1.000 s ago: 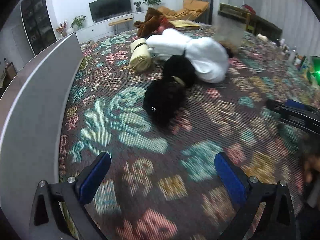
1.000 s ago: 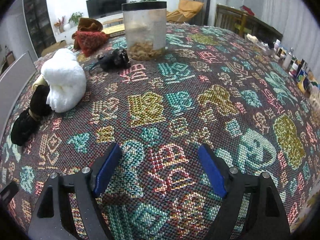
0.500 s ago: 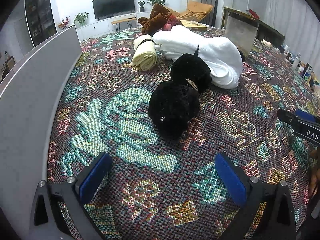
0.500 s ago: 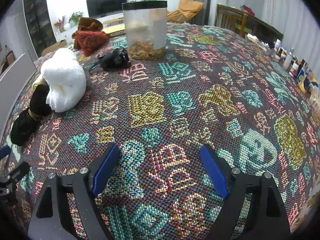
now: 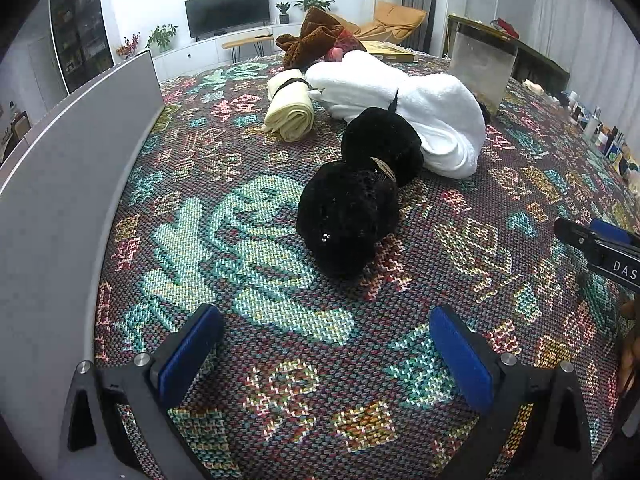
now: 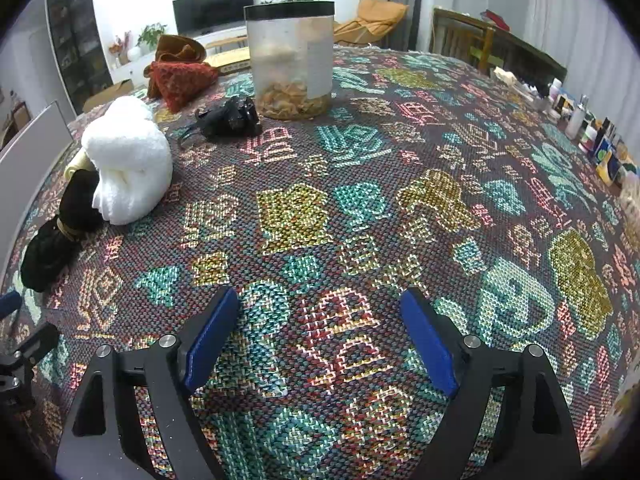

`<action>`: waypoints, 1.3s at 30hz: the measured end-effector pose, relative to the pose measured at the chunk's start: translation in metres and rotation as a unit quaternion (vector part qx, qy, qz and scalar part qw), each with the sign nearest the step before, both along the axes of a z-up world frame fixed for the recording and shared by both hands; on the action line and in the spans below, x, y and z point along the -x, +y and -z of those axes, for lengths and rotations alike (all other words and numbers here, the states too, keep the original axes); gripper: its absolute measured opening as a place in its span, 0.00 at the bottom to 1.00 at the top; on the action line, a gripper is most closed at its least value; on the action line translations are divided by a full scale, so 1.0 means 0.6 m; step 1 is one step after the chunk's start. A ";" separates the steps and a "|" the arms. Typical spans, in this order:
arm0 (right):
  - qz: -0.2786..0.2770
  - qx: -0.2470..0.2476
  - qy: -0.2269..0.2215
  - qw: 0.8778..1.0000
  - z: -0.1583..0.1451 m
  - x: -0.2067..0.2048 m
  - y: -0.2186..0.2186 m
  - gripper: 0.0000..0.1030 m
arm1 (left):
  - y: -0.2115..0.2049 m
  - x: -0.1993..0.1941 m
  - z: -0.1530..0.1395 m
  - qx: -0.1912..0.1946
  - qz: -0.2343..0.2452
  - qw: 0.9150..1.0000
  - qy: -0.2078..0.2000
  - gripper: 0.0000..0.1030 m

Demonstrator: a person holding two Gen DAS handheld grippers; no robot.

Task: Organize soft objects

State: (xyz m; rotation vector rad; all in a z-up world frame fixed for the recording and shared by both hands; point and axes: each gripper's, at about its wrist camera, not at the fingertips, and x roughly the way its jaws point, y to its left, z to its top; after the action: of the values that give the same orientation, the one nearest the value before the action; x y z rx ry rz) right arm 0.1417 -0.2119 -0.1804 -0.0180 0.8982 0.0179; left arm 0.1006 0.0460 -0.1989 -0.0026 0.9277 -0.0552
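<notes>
A black fluffy bundle (image 5: 356,196) tied with a tan band lies on the patterned cloth just ahead of my left gripper (image 5: 324,344), which is open and empty. Behind it lie a white rolled towel (image 5: 420,112), a cream roll (image 5: 290,110) and a brown soft item (image 5: 316,40). In the right wrist view my right gripper (image 6: 320,332) stands open over bare cloth, with nothing between its fingers. There the white towel (image 6: 128,160) and the black bundle (image 6: 60,232) lie far to the left, and a red knit piece (image 6: 180,80) sits further back.
A grey board (image 5: 60,200) runs along the table's left side. A clear jar with a black lid (image 6: 292,56) stands at the back, a small black object (image 6: 228,120) beside it. Bottles and small boxes (image 6: 592,136) line the right edge. The other gripper's tip (image 5: 596,244) shows at right.
The left gripper has come a little closer to the black bundle, which now looks larger and sharper. The right gripper has stayed where it was.
</notes>
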 end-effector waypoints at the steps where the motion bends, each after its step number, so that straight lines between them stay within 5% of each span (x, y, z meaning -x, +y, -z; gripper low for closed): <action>1: 0.000 0.000 0.000 1.000 0.000 0.000 0.000 0.84 | 0.000 0.000 0.000 0.000 0.000 1.000 0.000 1.00; 32: 0.005 -0.004 0.015 1.000 0.002 -0.018 0.005 0.89 | 0.001 -0.001 -0.002 0.002 0.006 1.000 0.000 1.00; 36: -0.073 -0.052 0.034 0.995 -0.032 -0.073 0.052 0.85 | 0.001 -0.001 -0.002 0.002 0.007 1.000 0.000 1.00; 39: -0.137 -0.021 0.006 0.990 -0.071 -0.115 0.125 0.86 | 0.001 -0.001 -0.002 0.002 0.007 1.000 0.000 1.00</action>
State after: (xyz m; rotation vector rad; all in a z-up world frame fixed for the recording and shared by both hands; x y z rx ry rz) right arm 0.2104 -0.1369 -0.1375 -0.1013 0.9027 0.2927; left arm 0.1010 0.0468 -0.1974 -0.0009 0.9280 -0.0695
